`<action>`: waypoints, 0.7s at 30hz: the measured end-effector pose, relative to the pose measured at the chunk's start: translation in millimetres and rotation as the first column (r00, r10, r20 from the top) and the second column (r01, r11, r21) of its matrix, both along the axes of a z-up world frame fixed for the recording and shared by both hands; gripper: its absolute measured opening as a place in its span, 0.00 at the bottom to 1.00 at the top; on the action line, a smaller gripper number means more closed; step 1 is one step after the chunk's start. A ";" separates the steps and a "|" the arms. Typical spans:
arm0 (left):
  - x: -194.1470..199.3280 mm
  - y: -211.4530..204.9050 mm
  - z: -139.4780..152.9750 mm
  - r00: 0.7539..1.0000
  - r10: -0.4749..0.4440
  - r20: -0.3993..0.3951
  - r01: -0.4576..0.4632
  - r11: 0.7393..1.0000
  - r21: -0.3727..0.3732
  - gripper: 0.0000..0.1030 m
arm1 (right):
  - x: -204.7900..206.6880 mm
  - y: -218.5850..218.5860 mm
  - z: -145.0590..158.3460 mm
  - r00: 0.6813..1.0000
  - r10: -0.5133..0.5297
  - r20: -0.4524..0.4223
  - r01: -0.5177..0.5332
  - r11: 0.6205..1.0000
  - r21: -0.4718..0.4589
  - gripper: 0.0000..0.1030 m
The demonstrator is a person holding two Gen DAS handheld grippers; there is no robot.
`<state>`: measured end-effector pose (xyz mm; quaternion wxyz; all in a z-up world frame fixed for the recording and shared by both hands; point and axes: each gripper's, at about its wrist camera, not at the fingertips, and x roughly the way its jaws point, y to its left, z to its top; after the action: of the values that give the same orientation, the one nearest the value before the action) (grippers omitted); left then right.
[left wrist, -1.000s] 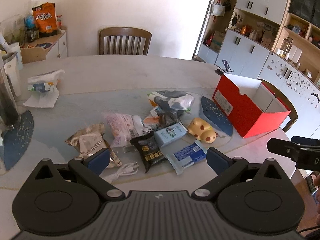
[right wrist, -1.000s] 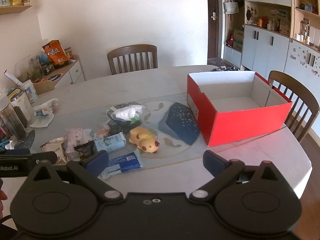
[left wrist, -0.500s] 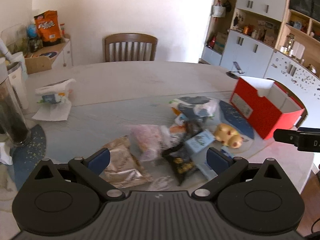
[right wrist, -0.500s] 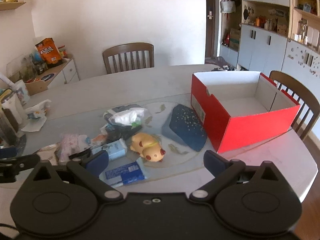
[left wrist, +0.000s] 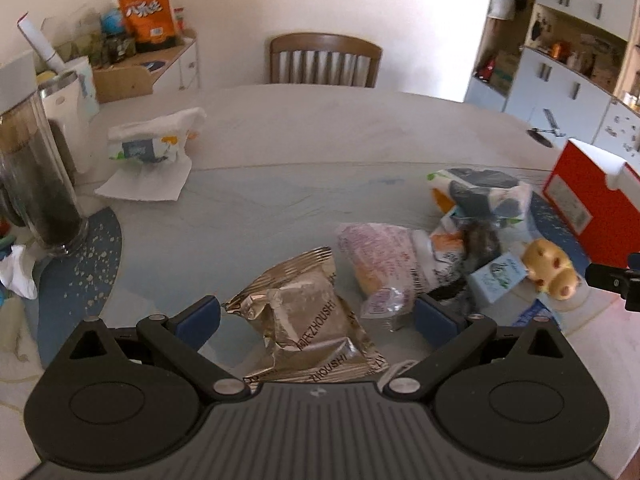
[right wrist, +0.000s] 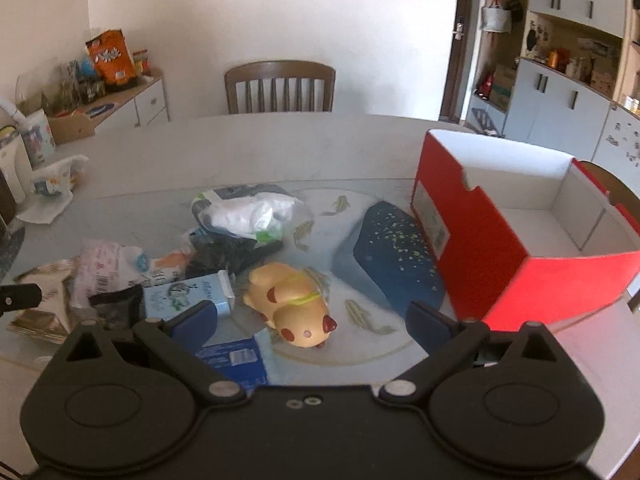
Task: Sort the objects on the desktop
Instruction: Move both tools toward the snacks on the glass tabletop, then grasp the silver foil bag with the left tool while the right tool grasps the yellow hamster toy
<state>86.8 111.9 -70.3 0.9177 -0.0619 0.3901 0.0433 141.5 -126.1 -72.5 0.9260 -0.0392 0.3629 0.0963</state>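
Observation:
A pile of small items lies on the table. In the left wrist view a crinkled gold snack packet [left wrist: 312, 320] sits between the spread fingers of my left gripper [left wrist: 318, 318], which is open around it without pressing. Behind it lie a pink packet [left wrist: 380, 264], a light blue carton [left wrist: 498, 280] and a yellow toy animal [left wrist: 550, 270]. In the right wrist view my right gripper [right wrist: 312, 320] is open just above the yellow toy animal [right wrist: 292, 300]. A blue packet [right wrist: 236, 360] lies near its left finger. The open red box [right wrist: 500, 248] stands to the right.
A dark blue speckled mat [right wrist: 396, 256] lies beside the red box. A white bag with dark contents [right wrist: 248, 216] tops the pile. A glass jar [left wrist: 36, 184] and a tissue pack [left wrist: 152, 144] stand at the left. A wooden chair [left wrist: 324, 60] is behind the table.
My left gripper has moved forward and left until the gold packet lies between its fingers. My right gripper has come closer to the yellow toy. Both stay open.

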 end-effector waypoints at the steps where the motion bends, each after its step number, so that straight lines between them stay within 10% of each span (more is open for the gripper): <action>1: 3.0 1.1 -3.7 1.000 0.012 -0.009 -0.012 1.000 0.002 1.00 | 4.6 0.2 -3.0 1.000 0.007 -0.003 -0.007 1.000 -0.003 0.97; 21: 26.8 16.0 -34.1 0.998 0.028 -0.063 -0.031 0.999 -0.043 0.81 | 53.2 16.4 -42.8 0.995 0.063 -0.082 -0.067 0.997 -0.044 0.96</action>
<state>113.6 127.9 -104.4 0.9027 -0.0866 0.4185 0.0501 194.7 -109.8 -115.3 0.9058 -0.0688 0.4008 0.1192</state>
